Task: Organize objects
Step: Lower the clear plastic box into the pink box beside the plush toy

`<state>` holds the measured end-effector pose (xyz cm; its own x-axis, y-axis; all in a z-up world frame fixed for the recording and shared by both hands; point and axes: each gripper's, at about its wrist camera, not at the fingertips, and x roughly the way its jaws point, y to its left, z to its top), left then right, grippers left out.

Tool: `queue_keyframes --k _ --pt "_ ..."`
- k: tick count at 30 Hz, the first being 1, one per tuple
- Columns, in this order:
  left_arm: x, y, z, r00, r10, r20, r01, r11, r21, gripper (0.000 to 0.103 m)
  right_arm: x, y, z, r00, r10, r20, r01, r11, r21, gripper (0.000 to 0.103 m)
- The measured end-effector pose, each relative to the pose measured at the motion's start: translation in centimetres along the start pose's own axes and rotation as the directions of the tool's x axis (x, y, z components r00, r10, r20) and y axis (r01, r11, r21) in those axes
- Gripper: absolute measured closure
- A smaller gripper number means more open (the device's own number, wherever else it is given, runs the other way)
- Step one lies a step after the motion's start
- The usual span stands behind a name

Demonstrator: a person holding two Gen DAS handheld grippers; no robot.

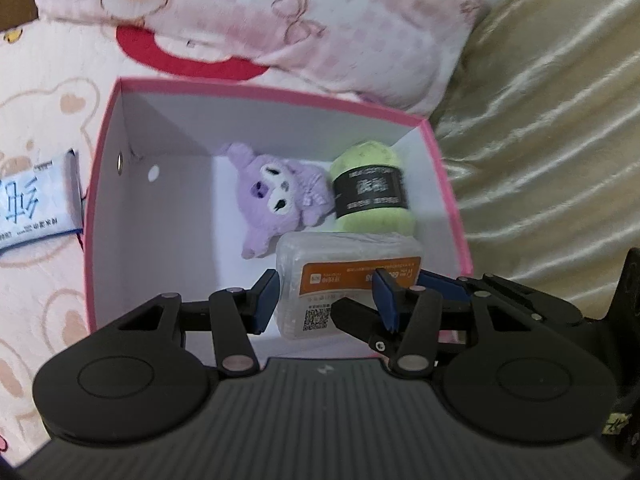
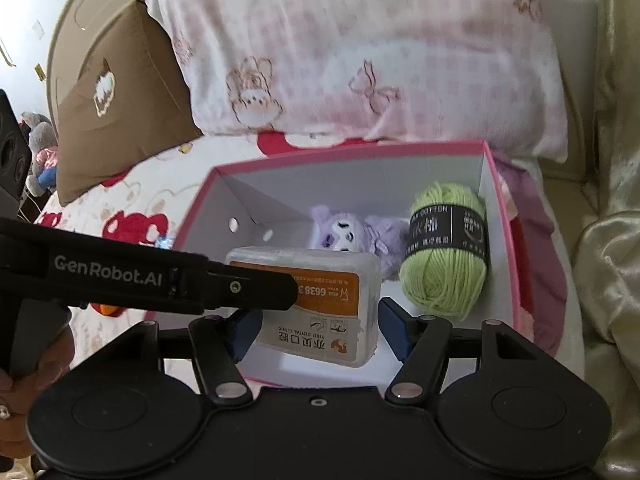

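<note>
A clear plastic box (image 1: 348,276) with an orange label hangs over the open pink carton (image 1: 100,200). My left gripper (image 1: 326,300) is shut on it, one pad at its left side and one on the label face. In the right wrist view the same clear box (image 2: 320,320) sits between the fingers of my right gripper (image 2: 320,332), whose pads flank it with a thin gap on the right. The left gripper's black finger (image 2: 256,288) crosses the label. Inside the pink carton (image 2: 496,216) lie a purple plush toy (image 1: 276,196) and a green yarn ball (image 1: 372,188).
The carton stands on a bear-print bedspread (image 1: 36,312). A pink checked pillow (image 2: 360,52) lies behind it, a brown cushion (image 2: 116,108) at the left and shiny beige fabric (image 1: 552,140) at the right. A blue-and-white packet (image 1: 36,204) lies left of the carton.
</note>
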<state>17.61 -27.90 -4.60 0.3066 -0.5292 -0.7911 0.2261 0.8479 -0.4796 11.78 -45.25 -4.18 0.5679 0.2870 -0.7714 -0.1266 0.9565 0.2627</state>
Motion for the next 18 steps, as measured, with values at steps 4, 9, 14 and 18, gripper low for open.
queue_keyframes --k 4,9,14,18 --pt "2.3 1.5 0.0 0.999 0.014 -0.035 -0.016 0.999 -0.048 0.054 2.7 -0.9 -0.1 0.999 0.012 -0.052 -0.011 1.0 0.01 0.034" --pt "4.5 3.0 0.2 0.998 0.012 -0.063 -0.018 0.995 -0.103 0.054 5.3 -1.7 -0.3 0.995 0.013 -0.103 -0.011 1.0 0.023 0.035" --pt "6.4 4.4 0.8 0.995 -0.012 -0.097 -0.006 0.982 -0.189 0.056 7.0 -2.1 -0.1 0.99 -0.005 -0.14 0.01 0.999 0.036 0.035" --pt "7.3 4.9 0.8 0.996 -0.022 -0.091 0.0 0.973 -0.231 0.056 7.8 -2.4 0.2 0.988 -0.033 -0.149 0.04 0.998 0.045 0.035"
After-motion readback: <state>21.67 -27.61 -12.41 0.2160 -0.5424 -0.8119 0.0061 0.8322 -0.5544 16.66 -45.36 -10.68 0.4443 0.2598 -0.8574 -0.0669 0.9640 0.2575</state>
